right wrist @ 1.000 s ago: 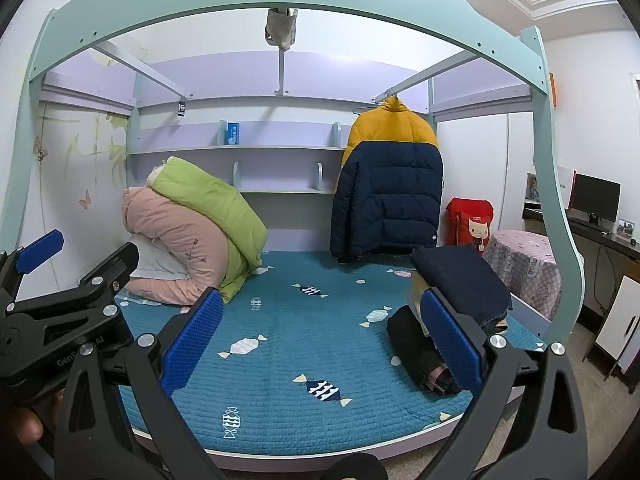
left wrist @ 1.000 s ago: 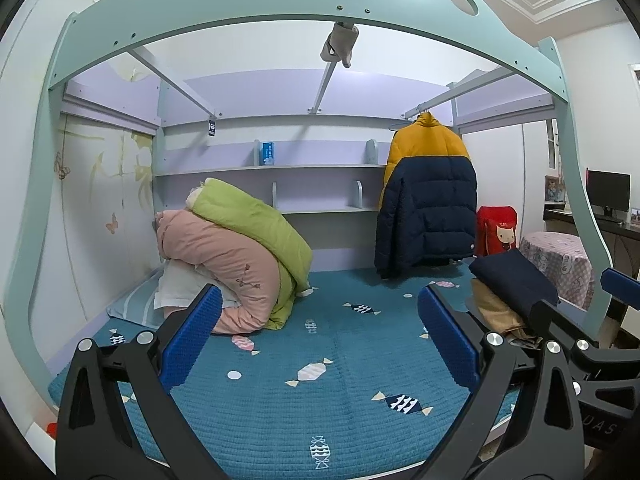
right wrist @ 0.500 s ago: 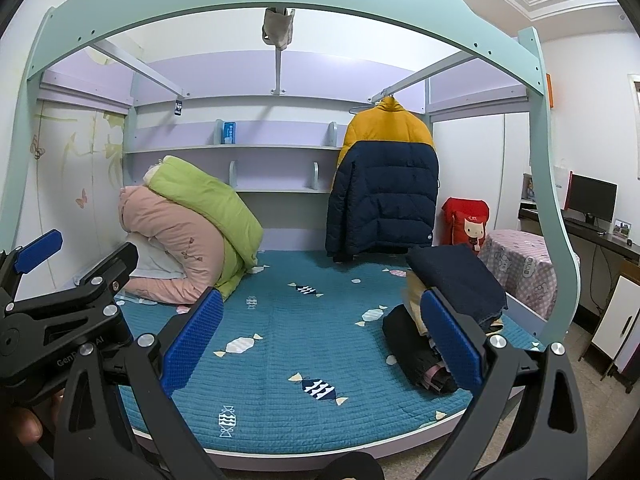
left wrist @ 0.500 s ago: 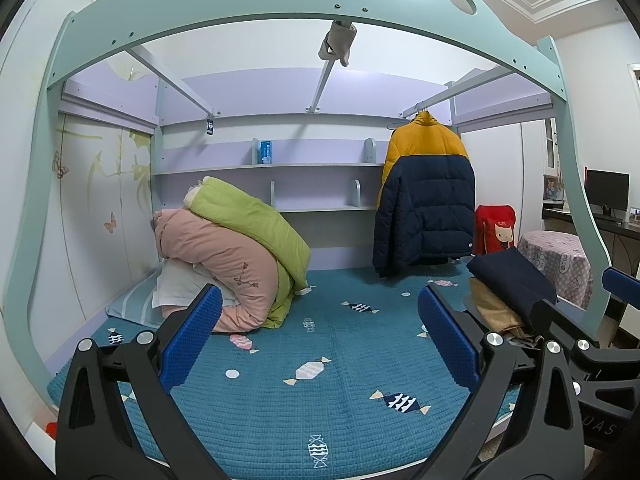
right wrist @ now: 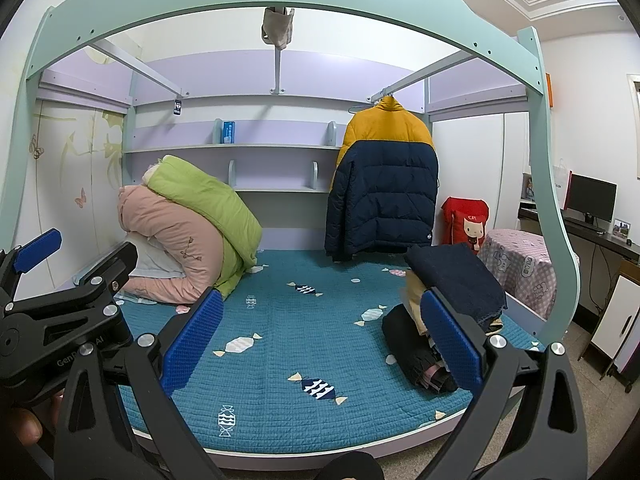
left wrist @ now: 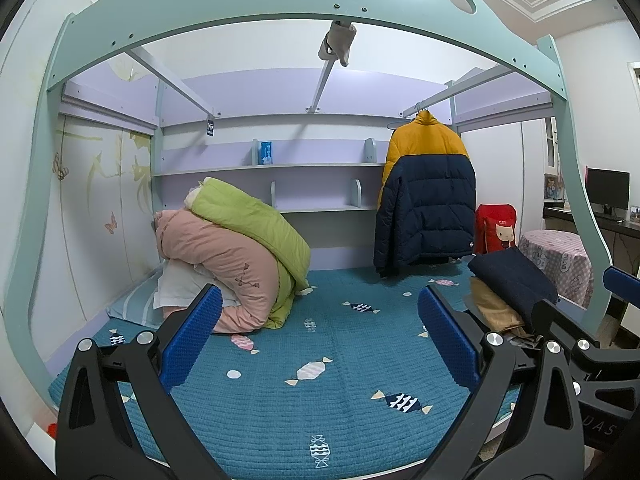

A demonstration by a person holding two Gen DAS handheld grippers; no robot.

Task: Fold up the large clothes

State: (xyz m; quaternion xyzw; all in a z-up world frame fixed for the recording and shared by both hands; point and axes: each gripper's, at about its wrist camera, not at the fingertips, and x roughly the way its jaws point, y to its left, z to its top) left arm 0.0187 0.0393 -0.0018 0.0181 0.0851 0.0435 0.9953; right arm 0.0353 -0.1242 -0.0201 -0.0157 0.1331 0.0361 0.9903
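While both tools are hanging over the near edge of the bed (left wrist: 320, 420), the left hand-held gripper (left wrist: 320, 344) is standing with its blue pads spread wide and nothing between them, and the right hand-held gripper (right wrist: 320, 344) is likewise gaping and holding nothing. Each is showing at the margin of the other's view.

Just past the right tool's right pad, a pile of folded clothes (right wrist: 456, 284) is sitting on the teal candy-print bedspread near the bed's right edge: a navy piece is lying on top, a tan one beneath it, and a dark bundle (right wrist: 416, 352) is resting at the pile's front.

Further back on the left, a pink quilt (left wrist: 224, 260) and a green quilt (left wrist: 256, 224) are leaning rolled against the wall, the green one lying over the pink, with a white pillow (left wrist: 180, 284) tucked under them.

At the back, a yellow-and-navy puffer jacket (left wrist: 426, 196) is hanging from a rail, its hem just above the bedspread. Beside it a red cushion (left wrist: 496, 230) is standing upright. On the upper wall shelf (left wrist: 280, 165) a small blue box (left wrist: 266, 153) is standing between dividers.

Beyond the bed's right side, a bench (right wrist: 520, 264) under a pink checked cloth is standing, and a monitor (right wrist: 592, 198) is sitting further off.
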